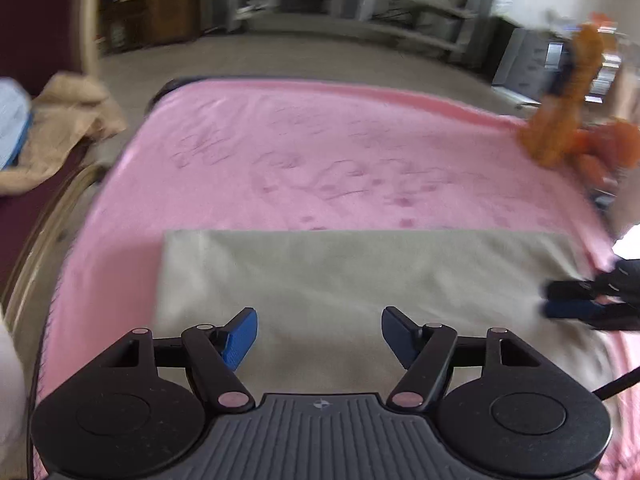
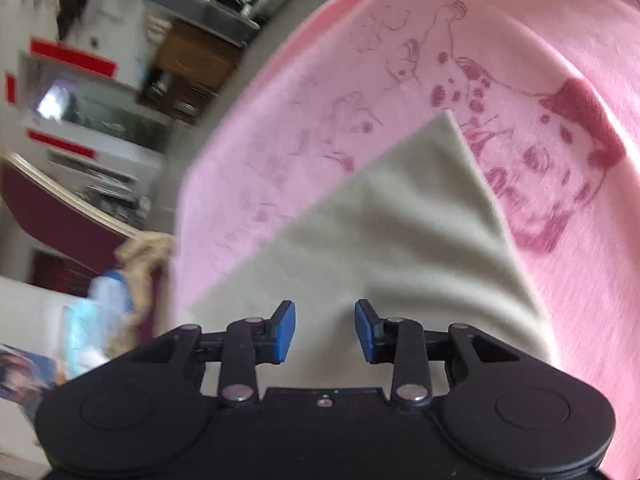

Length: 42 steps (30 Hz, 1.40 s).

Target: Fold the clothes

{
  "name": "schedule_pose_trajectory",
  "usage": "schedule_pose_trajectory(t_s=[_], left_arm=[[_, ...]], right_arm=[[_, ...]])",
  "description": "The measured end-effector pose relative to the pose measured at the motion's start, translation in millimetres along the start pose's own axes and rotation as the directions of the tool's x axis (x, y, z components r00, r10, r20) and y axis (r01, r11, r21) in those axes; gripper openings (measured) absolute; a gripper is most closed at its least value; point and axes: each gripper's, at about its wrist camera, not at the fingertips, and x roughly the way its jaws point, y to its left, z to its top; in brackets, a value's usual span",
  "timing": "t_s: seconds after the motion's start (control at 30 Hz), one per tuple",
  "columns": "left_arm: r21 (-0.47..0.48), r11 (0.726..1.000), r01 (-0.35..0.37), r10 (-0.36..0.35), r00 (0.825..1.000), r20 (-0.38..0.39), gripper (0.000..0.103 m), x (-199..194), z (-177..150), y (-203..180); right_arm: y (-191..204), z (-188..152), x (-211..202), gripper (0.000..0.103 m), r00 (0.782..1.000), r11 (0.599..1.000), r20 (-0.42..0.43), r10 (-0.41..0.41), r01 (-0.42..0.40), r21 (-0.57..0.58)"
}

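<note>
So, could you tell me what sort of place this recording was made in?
Probably a lived-in home room. A grey cloth lies on a pink blanket printed with spotted dogs, with an orange plush toy at its edge, and carpet and a wooden cabinet beyond.

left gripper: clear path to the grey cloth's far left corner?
Probably yes. The left gripper is open above the grey cloth, and nothing lies between it and that corner. The right gripper sits at the opposite edge, out of the way.
</note>
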Motion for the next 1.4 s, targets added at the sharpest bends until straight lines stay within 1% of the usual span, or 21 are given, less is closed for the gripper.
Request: schedule_pose_trajectory(t_s=[0.07,0.1,0.13,0.2,0.27,0.3,0.33,0.37,0.43,0.5,0.57,0.63,0.7,0.77,0.87,0.93,1.0,1.1,1.23,1.37,1.4], left_arm=[[-0.04,0.993,-0.114,0.114,0.993,-0.013,0.068,8,0,11],[-0.055,0.985,-0.166,0.165,0.986,-0.009,0.068,11,1,17],[-0.07,0.974,-0.216,0.216,0.976,-0.005,0.073,14,3,23],[-0.123,0.94,-0.319,0.322,0.947,0.008,0.074,15,7,36],[-0.192,0.901,-0.389,0.401,0.916,0.026,0.07,4,10,50],[-0.226,0.891,-0.395,0.412,0.91,0.034,0.069,-2,11,56],[-0.258,0.895,-0.364,0.387,0.921,0.042,0.069,-9,13,62],[-0.29,0.898,-0.332,0.361,0.931,0.052,0.07,-15,14,67],[-0.322,0.918,-0.233,0.27,0.96,0.077,0.07,-26,14,73],[-0.298,0.944,-0.141,0.178,0.978,0.104,0.07,-30,14,67],[-0.234,0.97,-0.072,0.102,0.988,0.116,0.067,-24,16,54],[-0.165,0.985,-0.041,0.06,0.993,0.107,0.065,-16,17,41],[-0.104,0.995,-0.011,0.021,0.995,0.093,0.054,-8,19,29],[-0.111,0.994,0.008,-0.001,0.997,0.071,0.044,5,22,28],[-0.183,0.983,-0.021,0.028,0.999,0.036,0.04,25,25,39],[-0.22,0.973,-0.064,0.075,0.996,0.04,0.036,31,27,48],[-0.248,0.964,-0.102,0.119,0.991,0.057,0.037,32,31,56],[-0.282,0.951,-0.13,0.154,0.986,0.067,0.036,35,33,64],[-0.264,0.949,-0.172,0.199,0.977,0.077,0.035,32,34,61],[-0.277,0.932,-0.233,0.262,0.962,0.071,0.042,3,30,66],[-0.28,0.927,-0.248,0.277,0.958,0.07,0.042,-4,29,68]], right_arm=[[-10,8,1,0.023,0.999,1.0,0.039,-0.008,0.007,0.026],[-18,10,-6,0.023,0.995,0.998,0.102,-0.021,0.015,0.061],[-26,12,-13,0.019,0.986,0.995,0.165,-0.037,0.021,0.098],[-38,14,-28,0.014,0.959,0.984,0.272,-0.076,0.028,0.175],[-50,17,-42,0.024,0.92,0.968,0.373,-0.121,0.026,0.251],[-50,16,-48,0.036,0.889,0.965,0.423,-0.175,0.07,0.252],[-51,19,-55,0.036,0.867,0.966,0.455,-0.203,0.102,0.236],[-48,18,-59,0.036,0.861,0.968,0.463,-0.211,0.118,0.221],[-44,16,-62,0.036,0.88,0.974,0.442,-0.174,0.089,0.207],[-38,14,-58,0.037,0.898,0.98,0.419,-0.134,0.056,0.192],[-29,14,-49,0.039,0.914,0.985,0.396,-0.09,0.021,0.174],[-19,16,-36,0.04,0.93,0.99,0.365,-0.05,-0.003,0.143],[-9,18,-19,0.039,0.945,0.995,0.325,-0.015,-0.017,0.096],[-4,19,-3,0.038,0.962,0.996,0.27,0.036,-0.057,0.069],[2,16,13,0.038,0.977,0.989,0.178,0.119,-0.133,0.07],[3,17,20,0.038,0.985,0.992,0.144,0.099,-0.109,0.068],[-5,23,21,0.029,0.985,0.993,0.159,0.073,-0.087,0.082],[-30,33,11,0.023,0.966,0.969,0.235,0.106,-0.154,0.193],[-65,38,-11,0.003,0.927,0.95,0.376,0.019,-0.134,0.283],[-90,32,-38,0.002,0.868,0.908,0.485,-0.105,-0.116,0.403],[-89,28,-47,0.009,0.856,0.897,0.499,-0.138,-0.105,0.428]])
